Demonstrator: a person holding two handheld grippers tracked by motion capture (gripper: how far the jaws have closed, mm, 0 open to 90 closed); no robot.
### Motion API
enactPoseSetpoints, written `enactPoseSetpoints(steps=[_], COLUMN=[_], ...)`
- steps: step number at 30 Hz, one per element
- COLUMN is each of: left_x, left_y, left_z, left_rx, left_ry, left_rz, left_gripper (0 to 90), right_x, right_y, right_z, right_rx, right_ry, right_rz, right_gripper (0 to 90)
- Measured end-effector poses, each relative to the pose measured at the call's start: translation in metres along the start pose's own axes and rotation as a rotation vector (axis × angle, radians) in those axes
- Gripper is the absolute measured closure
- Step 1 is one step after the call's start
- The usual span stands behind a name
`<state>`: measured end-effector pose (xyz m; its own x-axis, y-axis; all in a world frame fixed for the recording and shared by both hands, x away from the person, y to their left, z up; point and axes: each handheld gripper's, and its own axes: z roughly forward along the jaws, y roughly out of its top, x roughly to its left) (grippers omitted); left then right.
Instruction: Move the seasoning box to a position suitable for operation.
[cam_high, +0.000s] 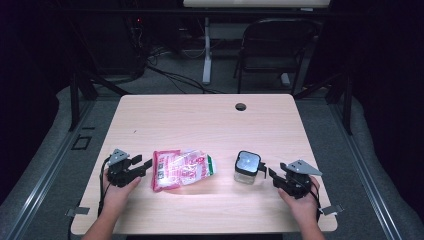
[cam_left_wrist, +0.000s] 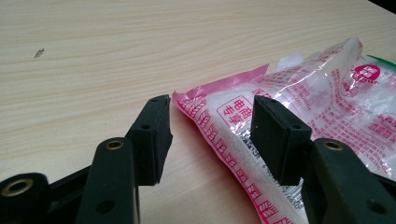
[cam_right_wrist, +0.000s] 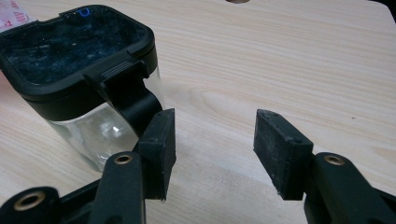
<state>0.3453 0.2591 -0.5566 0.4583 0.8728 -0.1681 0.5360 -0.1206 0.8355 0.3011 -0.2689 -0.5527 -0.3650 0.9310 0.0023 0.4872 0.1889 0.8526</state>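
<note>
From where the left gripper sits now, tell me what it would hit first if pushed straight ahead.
Most likely the pink-printed bag. The left gripper has open jaws with the bag's near corner already between them, untouched. Depth is hard to judge.

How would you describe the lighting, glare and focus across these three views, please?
High view: table brightly lit, surroundings dark, glare on the bag. Left gripper view: the bag's film shines, near jaws slightly soft. Right gripper view: the jar has a dusty lid that looks sharp, with shadows under the jaws.
</note>
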Motion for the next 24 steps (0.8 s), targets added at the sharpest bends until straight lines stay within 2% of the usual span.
enactPoseSetpoints(steps=[2, 5, 8, 12, 14, 17, 22, 24], left_x=[-0.001, -0.005, -0.009, -0.013, -0.014, -0.014, -0.015, -0.017], left_y=[0.0, 0.001, 0.002, 0.004, 0.004, 0.004, 0.004, 0.003], left_z=[0.002, 0.003, 0.004, 0.004, 0.005, 0.005, 0.003, 0.0], left_rx=[-0.016, -0.008, 0.004, -0.009, -0.025, -0.005, -0.003, -0.017], left_ry=[-0.002, -0.002, -0.015, -0.02, -0.023, -0.027, -0.034, -0.038], left_rz=[0.003, 0.021, 0.039, 0.045, 0.044, 0.047, 0.054, 0.057], left_gripper=[47.9, 48.0, 48.0, 48.0, 47.9, 48.0, 48.3, 48.5], right_x=[0.0, 0.0, 0.001, 0.004, 0.006, 0.007, 0.007, 0.009], right_y=[0.0, -0.001, -0.001, -0.003, -0.004, -0.003, -0.002, 0.0], right_z=[0.0, -0.002, -0.004, -0.004, -0.004, -0.004, -0.005, -0.01], right_rx=[-0.004, -0.027, -0.045, -0.013, -0.006, 0.007, 0.008, 0.011], right_ry=[0.003, 0.009, 0.03, 0.053, 0.043, 0.036, 0.044, 0.052], right_rz=[0.007, 0.041, 0.048, 0.043, 0.032, 0.046, 0.067, 0.073], right_gripper=[48.4, 45.5, 45.6, 47.3, 48.4, 48.5, 53.2, 56.7])
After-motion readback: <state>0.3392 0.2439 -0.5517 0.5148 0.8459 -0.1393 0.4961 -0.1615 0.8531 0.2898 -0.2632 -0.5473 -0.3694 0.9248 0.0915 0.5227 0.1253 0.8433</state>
